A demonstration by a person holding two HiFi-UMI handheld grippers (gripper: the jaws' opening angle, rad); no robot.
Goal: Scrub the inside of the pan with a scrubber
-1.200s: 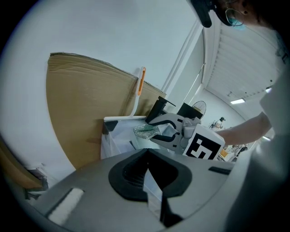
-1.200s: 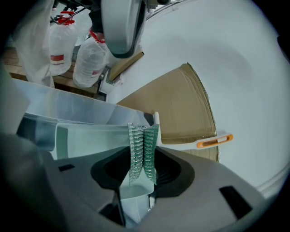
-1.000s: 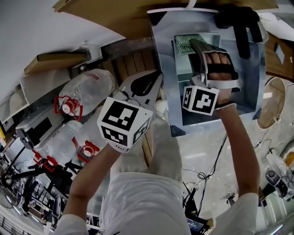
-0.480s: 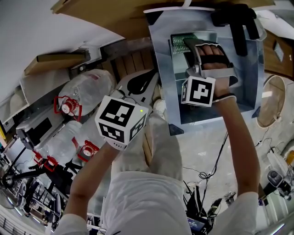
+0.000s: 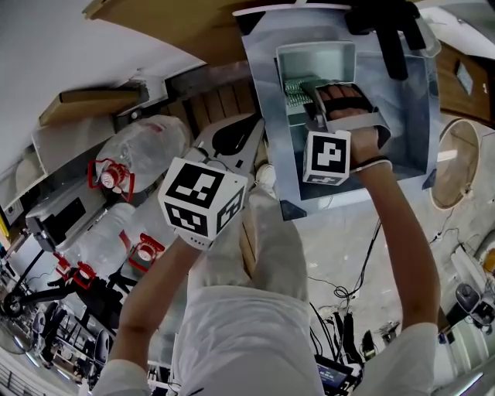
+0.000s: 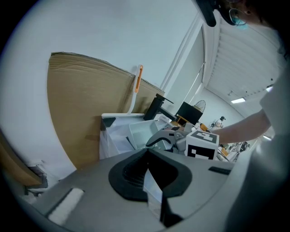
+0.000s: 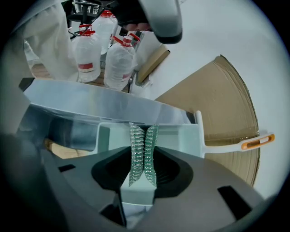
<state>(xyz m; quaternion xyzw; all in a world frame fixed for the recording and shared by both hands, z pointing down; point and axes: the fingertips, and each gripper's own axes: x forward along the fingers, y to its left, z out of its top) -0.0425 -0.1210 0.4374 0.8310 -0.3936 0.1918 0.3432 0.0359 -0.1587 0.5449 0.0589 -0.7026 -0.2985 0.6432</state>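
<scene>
Nearest, off the pan's (image 5: 315, 59) near-left corner and outside it: left gripper (image 5: 246, 133), much where it was a second ago, jaws brought together with nothing between them.

Next, over the pan itself: right gripper (image 5: 308, 94), clamped tight on the scrubber (image 5: 293, 87). Pulled back toward the pan's near end since a second ago; then pressed up by the far-left corner, now partway down the left side, with more bare pan floor showing beyond it.

Scrubber green and knobbly, folded double into two ridged strips standing side by side between the jaws, its free end poking out past the fingertips and down toward the pan's floor. Contact with the floor not clear from any view.

Pan pale mint green, rectangular, with straight walls, and a long white handle (image 7: 235, 144) tipped in orange leaving its far-right corner in the right gripper view. Seated inside a steel basin (image 5: 414, 108) that surrounds it on all sides.

Beyond the pan's far-right corner: black faucet (image 5: 388, 29) reaching over the basin. Past the pan's far end: brown cardboard sheet (image 5: 174, 17) against a white wall. Well left of the pan: clear water bottles (image 5: 147, 148) with red caps, lying on their sides.
</scene>
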